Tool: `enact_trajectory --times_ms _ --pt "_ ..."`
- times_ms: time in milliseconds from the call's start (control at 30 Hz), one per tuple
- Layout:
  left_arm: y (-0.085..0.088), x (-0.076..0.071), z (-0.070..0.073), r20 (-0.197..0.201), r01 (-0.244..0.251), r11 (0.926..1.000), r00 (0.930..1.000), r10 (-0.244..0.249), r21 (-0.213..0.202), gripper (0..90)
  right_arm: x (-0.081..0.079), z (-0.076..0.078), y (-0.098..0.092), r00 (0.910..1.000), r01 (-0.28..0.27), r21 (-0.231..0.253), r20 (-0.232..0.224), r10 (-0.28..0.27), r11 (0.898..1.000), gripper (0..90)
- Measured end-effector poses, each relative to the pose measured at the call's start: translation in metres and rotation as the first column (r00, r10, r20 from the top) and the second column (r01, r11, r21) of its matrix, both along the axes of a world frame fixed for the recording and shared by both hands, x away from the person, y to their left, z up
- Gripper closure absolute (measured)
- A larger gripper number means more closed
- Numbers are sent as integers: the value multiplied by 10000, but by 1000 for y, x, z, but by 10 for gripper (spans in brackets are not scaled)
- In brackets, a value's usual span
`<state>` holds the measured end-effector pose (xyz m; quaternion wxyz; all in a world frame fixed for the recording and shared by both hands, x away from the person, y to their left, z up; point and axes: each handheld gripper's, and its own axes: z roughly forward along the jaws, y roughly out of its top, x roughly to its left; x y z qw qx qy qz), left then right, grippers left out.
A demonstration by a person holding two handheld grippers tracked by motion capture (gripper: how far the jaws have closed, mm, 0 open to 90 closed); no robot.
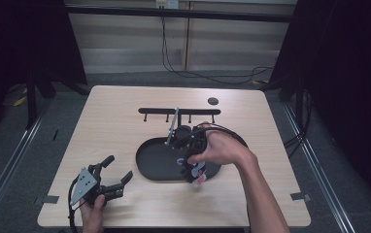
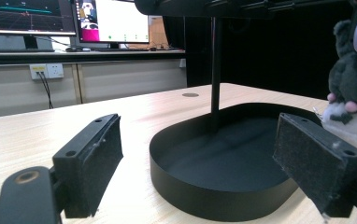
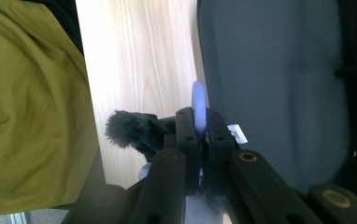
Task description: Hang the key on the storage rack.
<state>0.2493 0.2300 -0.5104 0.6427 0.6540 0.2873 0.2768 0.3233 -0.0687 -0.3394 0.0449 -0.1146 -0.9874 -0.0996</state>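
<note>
A black oval tray (image 1: 147, 162) lies mid-table, and a thin post (image 2: 215, 65) rises from it to a black crossbar with pegs (image 1: 178, 111). Over the tray's near right rim, my right gripper (image 1: 193, 167) points down and towards the person. It is shut on a dark grey plush toy (image 1: 199, 175) with white and pink parts. In the right gripper view, the jaws (image 3: 202, 119) pinch the toy's lilac ring (image 3: 198, 100), with fur (image 3: 130, 130) to their left. My left gripper (image 1: 119, 167) rests at the front left, open and holding nothing, facing the tray (image 2: 204, 196) and toy (image 2: 354, 70).
A small black disc (image 1: 213, 101) lies at the table's far right. An olive garment (image 3: 32, 102) is beside the table edge in the right gripper view. Monitors (image 2: 111, 21) and a wall socket (image 2: 46, 71) stand beyond the table. Cables (image 1: 212, 75) run along the floor behind.
</note>
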Motion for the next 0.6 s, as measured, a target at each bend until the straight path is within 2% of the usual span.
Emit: enact_trajectory --times_ms 200,367,600 --pt "0 0 0 -4 1 10000 10000 -1 3 153 9 10 -1 9999 34 94 123 -35 10000 872" --pt "0 0 0 -11 -7 10000 10000 7 -11 153 18 19 -3 9999 127 -48 113 -126 9999 872" --pt "0 0 0 -11 11 10000 10000 -11 -11 153 22 28 -2 9998 59 -114 195 -56 9999 871"
